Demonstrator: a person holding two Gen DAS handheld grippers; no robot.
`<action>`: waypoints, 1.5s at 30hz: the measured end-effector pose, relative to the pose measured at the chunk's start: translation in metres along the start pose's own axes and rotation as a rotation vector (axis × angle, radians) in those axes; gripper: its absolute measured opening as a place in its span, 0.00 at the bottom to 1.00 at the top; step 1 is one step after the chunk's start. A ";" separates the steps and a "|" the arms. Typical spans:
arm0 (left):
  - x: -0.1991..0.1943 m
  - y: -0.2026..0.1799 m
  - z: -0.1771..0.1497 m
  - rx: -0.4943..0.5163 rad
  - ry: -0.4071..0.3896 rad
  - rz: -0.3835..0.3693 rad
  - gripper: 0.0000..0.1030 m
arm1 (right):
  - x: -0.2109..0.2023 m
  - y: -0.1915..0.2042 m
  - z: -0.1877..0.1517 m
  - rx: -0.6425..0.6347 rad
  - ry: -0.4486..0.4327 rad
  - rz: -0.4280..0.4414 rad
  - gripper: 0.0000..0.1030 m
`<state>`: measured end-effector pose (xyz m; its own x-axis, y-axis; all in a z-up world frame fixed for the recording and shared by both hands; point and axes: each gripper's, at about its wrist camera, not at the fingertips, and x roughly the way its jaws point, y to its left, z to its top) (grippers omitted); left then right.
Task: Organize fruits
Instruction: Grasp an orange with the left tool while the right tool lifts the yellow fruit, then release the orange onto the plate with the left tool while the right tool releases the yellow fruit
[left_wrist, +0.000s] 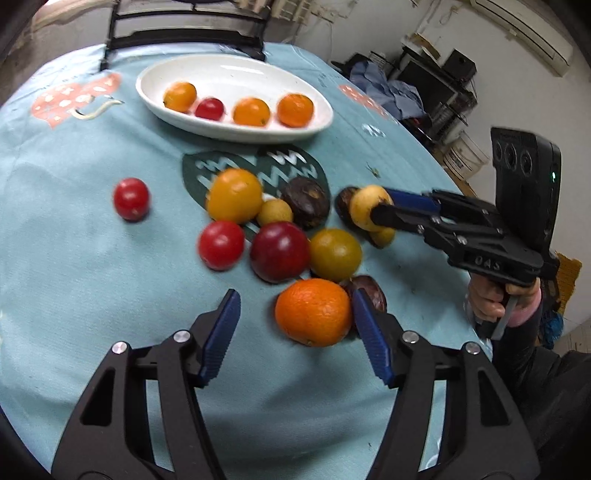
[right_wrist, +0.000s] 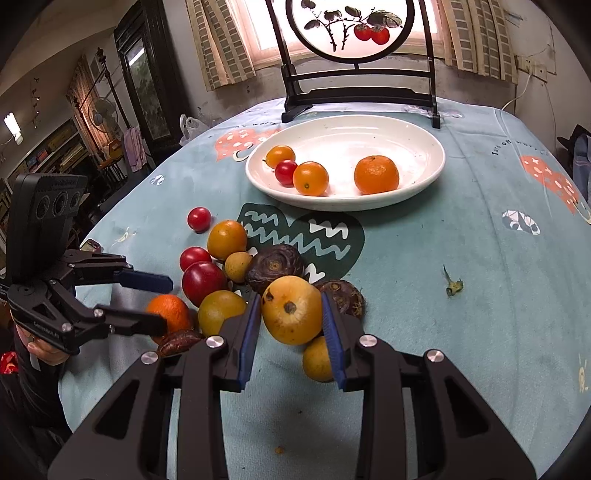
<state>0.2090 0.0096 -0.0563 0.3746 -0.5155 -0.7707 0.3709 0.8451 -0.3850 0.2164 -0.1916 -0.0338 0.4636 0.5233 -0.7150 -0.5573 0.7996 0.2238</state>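
Note:
My right gripper (right_wrist: 290, 301) is shut on a yellow round fruit (right_wrist: 291, 310), lifted slightly above the pile; the left wrist view shows that grip (left_wrist: 382, 205) too. My left gripper (left_wrist: 295, 295) stands open around an orange (left_wrist: 314, 312) that rests on the blue cloth. The orange lies against the right pad (left_wrist: 369, 339), with a clear gap to the left pad (left_wrist: 221, 332). A white oval plate (right_wrist: 343, 205) at the back holds three orange fruits and a cherry tomato (right_wrist: 285, 172). The loose pile has a red plum (left_wrist: 279, 251), tomatoes, a yellow-green fruit (left_wrist: 335, 254) and dark brown bulbs.
A black stand with a round painted screen (right_wrist: 354, 88) stands behind the plate. A lone tomato (left_wrist: 131, 198) lies left of the pile. A stem scrap (right_wrist: 452, 284) lies on the cloth to the right. A person's hand (left_wrist: 491, 302) grips the right handle by the table's edge.

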 end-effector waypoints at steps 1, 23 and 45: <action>0.004 -0.003 -0.002 0.014 0.022 -0.010 0.63 | 0.000 0.000 0.000 0.000 0.000 0.000 0.33; -0.025 -0.012 0.030 0.001 -0.180 0.022 0.43 | -0.007 -0.005 0.023 0.038 -0.121 -0.012 0.33; 0.058 0.035 0.202 -0.053 -0.170 0.488 0.44 | 0.086 -0.074 0.136 0.158 -0.145 -0.168 0.33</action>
<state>0.4153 -0.0196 -0.0122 0.6274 -0.0717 -0.7754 0.0771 0.9966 -0.0297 0.3910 -0.1652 -0.0222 0.6409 0.4070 -0.6508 -0.3553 0.9088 0.2185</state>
